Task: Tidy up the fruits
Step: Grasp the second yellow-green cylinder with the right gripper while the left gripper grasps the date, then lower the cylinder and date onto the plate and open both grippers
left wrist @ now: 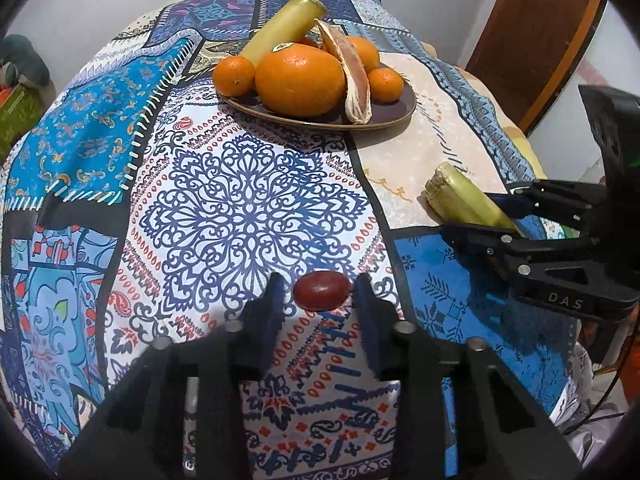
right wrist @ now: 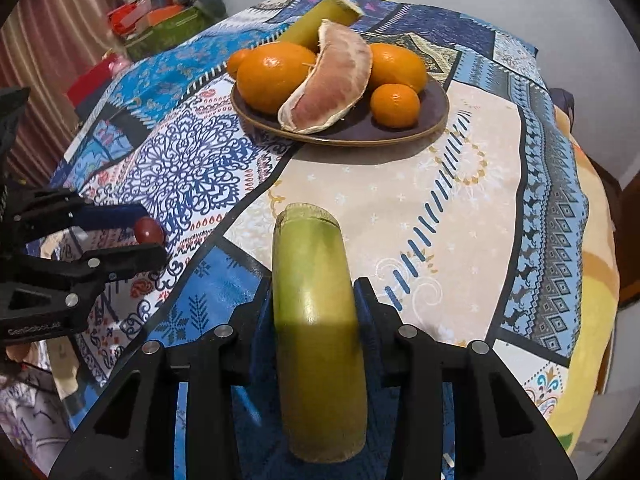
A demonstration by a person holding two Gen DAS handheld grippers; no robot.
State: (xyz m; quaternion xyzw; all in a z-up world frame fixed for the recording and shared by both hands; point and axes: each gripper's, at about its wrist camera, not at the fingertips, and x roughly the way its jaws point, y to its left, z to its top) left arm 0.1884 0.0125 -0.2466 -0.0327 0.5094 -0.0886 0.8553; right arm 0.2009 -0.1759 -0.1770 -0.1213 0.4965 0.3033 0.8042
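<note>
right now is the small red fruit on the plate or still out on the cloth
Out. The small red fruit lies on the tablecloth between the left gripper's open fingers, well short of the plate.

A counter draped in a blue patchwork-print cloth [left wrist: 248, 216] carries a dark brown plate [left wrist: 394, 114] of fruit toward its far side. A small red date [left wrist: 321, 291] lies on the cloth on the near side, well apart from the plate.

Plate [right wrist: 436, 120], dark, toward desk's far edge: large orange [left wrist: 300, 80], three small oranges, pomelo wedge [right wrist: 332, 84] leaning on them, green stalk piece [left wrist: 284, 26] propped behind. Second green stalk piece [right wrist: 316, 312] near right edge. Dark red grape [left wrist: 321, 291] near front edge.
</note>
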